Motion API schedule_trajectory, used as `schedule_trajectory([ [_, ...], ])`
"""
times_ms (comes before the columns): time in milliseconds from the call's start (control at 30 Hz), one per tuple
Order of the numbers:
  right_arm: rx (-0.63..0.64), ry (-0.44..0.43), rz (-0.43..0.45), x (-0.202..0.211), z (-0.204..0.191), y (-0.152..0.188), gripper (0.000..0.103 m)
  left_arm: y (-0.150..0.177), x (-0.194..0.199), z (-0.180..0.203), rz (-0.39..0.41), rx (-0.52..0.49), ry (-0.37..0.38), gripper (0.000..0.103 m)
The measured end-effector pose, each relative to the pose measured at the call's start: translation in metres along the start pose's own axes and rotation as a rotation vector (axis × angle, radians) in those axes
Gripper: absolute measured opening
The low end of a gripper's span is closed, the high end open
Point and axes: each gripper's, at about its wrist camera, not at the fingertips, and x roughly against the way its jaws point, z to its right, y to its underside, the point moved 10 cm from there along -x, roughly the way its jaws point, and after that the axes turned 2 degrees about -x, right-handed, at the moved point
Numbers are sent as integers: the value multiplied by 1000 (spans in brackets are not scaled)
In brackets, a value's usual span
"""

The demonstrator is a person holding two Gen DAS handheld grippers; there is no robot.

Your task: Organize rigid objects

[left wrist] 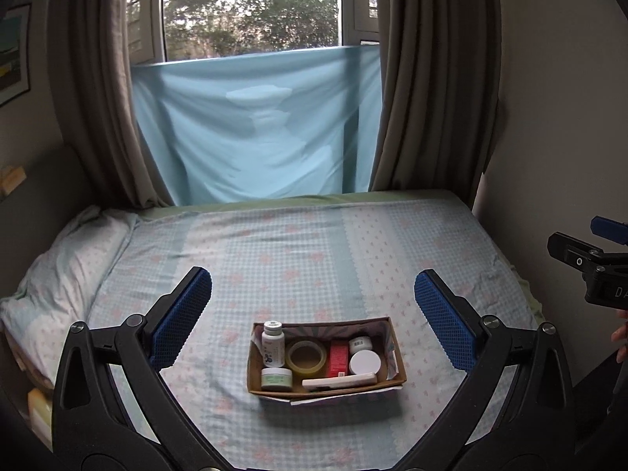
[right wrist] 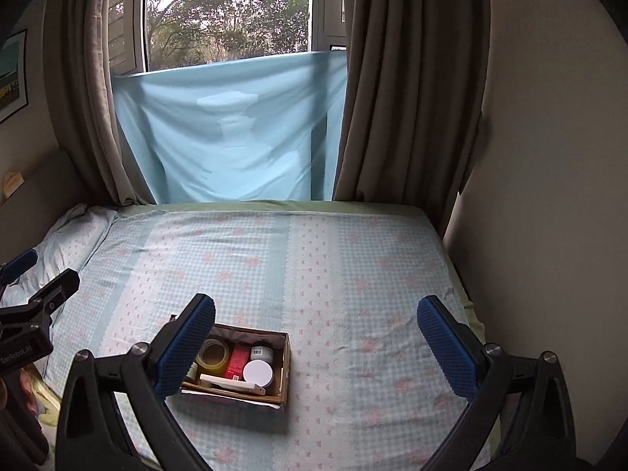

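A cardboard box sits on the bed near its front edge. Inside stand a white pill bottle, a tape roll, a red carton, a small white jar, a white round lid, a green-labelled jar and a flat white tube. My left gripper hovers open above and in front of the box, holding nothing. My right gripper is open too, to the right of the box; its left finger hides the box's left end.
The bed has a blue checked sheet and a pillow at the left. A light blue cloth and brown curtains hang at the window behind. A wall bounds the right side. The right gripper's body shows at the left view's edge.
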Motion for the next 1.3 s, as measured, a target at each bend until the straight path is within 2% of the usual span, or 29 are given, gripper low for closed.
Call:
schedule_trajectory([
  [267, -1, 6, 3, 4, 2, 7, 103, 10, 1, 10, -14, 28, 49, 103],
  [1300, -16, 20, 9, 2, 13, 3, 103, -2, 9, 19, 25, 33, 48, 103],
])
